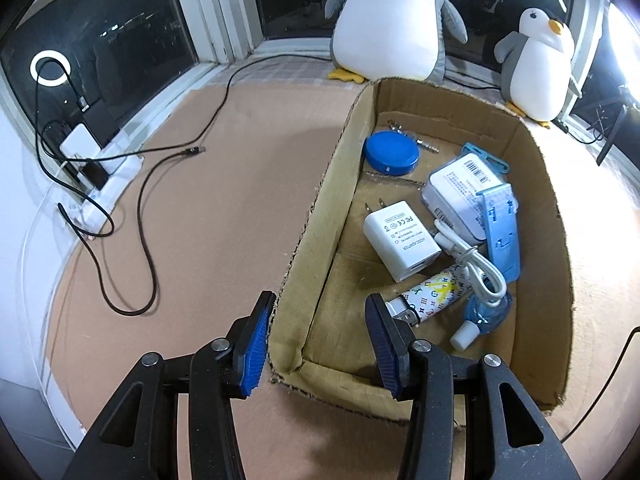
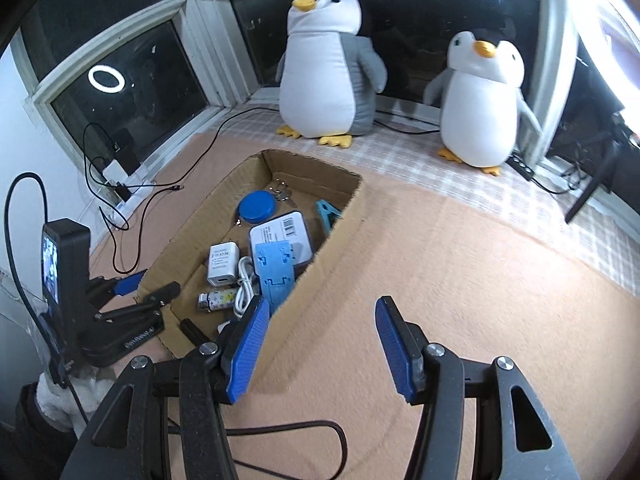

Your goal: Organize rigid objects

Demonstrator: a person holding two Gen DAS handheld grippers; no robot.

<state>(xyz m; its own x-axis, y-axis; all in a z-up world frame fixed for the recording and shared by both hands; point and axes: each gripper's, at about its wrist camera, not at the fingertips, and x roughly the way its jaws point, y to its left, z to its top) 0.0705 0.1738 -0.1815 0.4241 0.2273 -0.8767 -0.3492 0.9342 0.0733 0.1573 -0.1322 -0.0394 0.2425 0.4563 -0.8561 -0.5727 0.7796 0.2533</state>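
A cardboard box [image 1: 320, 200] [image 2: 328, 264] lies on the tan mat. Inside are a white charger [image 1: 400, 240] [image 2: 222, 266], a blue round case [image 1: 391, 154] [image 2: 258, 208], a white barcode pack [image 1: 460, 192] [image 2: 280, 236], a blue phone stand [image 1: 500, 232] [image 2: 276, 272], a white cable [image 1: 476, 264], a patterned lighter [image 1: 436, 292] [image 2: 218, 300], a small blue bottle [image 1: 484, 316] and keys [image 1: 404, 132]. My left gripper [image 1: 318, 344] [image 2: 158, 284] is open and straddles the box's near left corner without pressing it. My right gripper [image 2: 320, 344] is open and empty over the mat, right of the box.
Two plush penguins [image 2: 328, 68] [image 2: 480, 104] stand on the checked sill by dark windows. Black cables [image 1: 148, 232] run from a power strip [image 1: 96, 176] across the mat on the left. Another black cable [image 2: 304, 436] loops near the front edge. Bare mat [image 2: 480, 260] stretches right of the box.
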